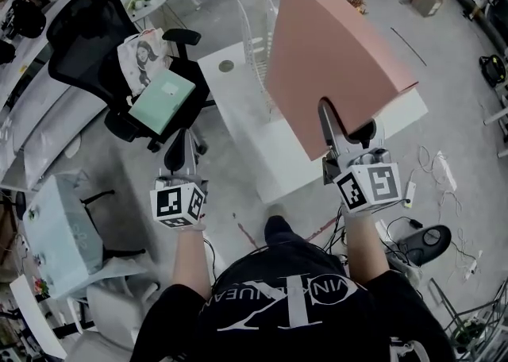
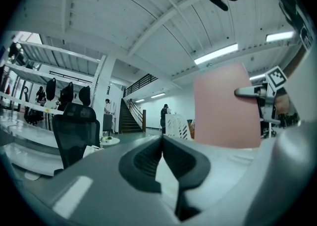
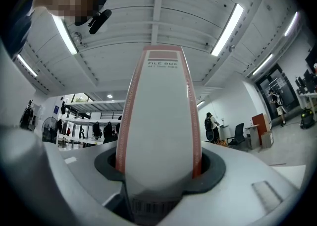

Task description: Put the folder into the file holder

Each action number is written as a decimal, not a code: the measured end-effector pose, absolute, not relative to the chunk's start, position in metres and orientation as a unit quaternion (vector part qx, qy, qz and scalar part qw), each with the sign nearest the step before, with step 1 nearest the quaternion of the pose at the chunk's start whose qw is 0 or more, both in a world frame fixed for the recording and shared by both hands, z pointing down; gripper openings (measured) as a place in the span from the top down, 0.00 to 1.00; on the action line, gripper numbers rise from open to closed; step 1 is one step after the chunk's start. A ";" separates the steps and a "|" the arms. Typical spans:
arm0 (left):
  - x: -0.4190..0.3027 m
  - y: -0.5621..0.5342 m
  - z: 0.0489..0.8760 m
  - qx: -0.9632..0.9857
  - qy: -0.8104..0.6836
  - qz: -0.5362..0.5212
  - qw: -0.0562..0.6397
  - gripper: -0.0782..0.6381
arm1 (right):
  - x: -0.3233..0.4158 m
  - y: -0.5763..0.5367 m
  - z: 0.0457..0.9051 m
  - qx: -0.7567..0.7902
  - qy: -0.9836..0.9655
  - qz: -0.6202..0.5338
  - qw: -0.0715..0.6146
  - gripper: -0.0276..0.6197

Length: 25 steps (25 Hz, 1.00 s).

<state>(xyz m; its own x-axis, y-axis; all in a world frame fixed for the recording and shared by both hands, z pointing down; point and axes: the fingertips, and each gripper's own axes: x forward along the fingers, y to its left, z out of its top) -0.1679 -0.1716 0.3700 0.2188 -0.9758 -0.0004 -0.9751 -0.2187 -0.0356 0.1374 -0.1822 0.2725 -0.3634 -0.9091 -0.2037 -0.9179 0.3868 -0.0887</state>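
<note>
My right claw (image 3: 158, 166) is clamped on the spine of the pink file box (image 1: 333, 51), the folder this job is about, with one pad on each side of it. I hold it up in the air over the white table (image 1: 238, 110), tilted, and it touches nothing else. The clear slotted file holder (image 1: 255, 31) stands on the far part of the table, just left of the box and partly hidden behind it. By my reckoning the pickup is done. Still to do: line the box up with a slot, lower it in and let go. My left claw (image 1: 181, 163) hangs low at the near left, jaws pressed together on nothing. A green folder (image 1: 163, 101) lies on the office chair (image 1: 87, 43) at the left.
</note>
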 end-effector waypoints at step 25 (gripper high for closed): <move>-0.172 -0.230 0.369 -0.767 0.641 -0.011 0.018 0.89 | 0.101 -0.293 0.272 -0.568 0.819 0.011 0.085 0.51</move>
